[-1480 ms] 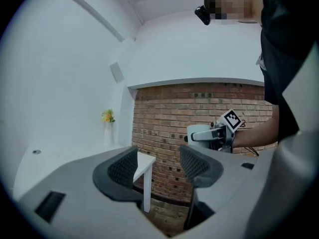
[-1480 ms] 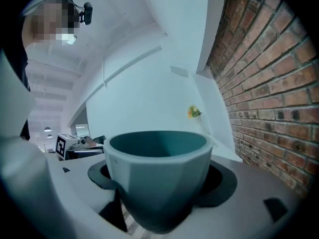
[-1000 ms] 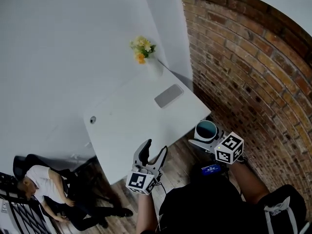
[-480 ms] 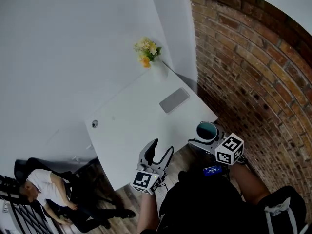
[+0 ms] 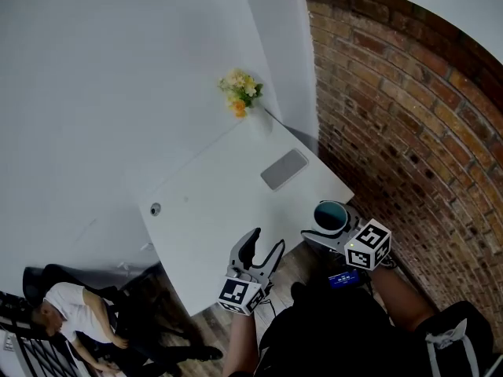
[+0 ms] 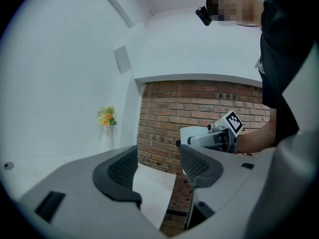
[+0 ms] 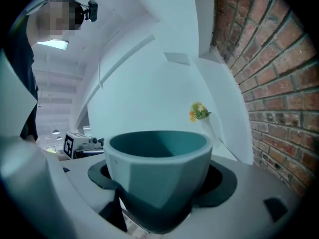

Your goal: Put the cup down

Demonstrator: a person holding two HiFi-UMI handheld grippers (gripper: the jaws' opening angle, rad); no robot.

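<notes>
- The right gripper (image 5: 328, 228) is clamped on a teal cup (image 5: 332, 214); its two jaws press the cup's sides low down, and the cup sits upright with its mouth open to the ceiling.
- The cup is in the air, not resting on anything. It hangs right at the near edge of the white worktop (image 5: 212, 203), close to the corner by the brick wall (image 5: 409, 132).
- To the left of that gripper, the left gripper (image 5: 263, 247) is held with its jaws spread apart and nothing between them; from its own view only the worktop's corner shows through the gap.
- The left gripper also hovers at the worktop's near edge, above the wooden floor (image 5: 292, 259).
- Ahead of the right gripper, a flat grey rectangular pad (image 5: 284, 169) lies on the worktop.
- Farther ahead, at the far corner, a white vase (image 5: 256, 119) holds yellow and orange flowers (image 5: 241, 93).
- Well off to the left of both grippers, a small round fitting (image 5: 156, 209) sits by the worktop's left edge.
- Beyond that, low down, a person in a white top (image 5: 64, 309) sits on a dark chair.
</notes>
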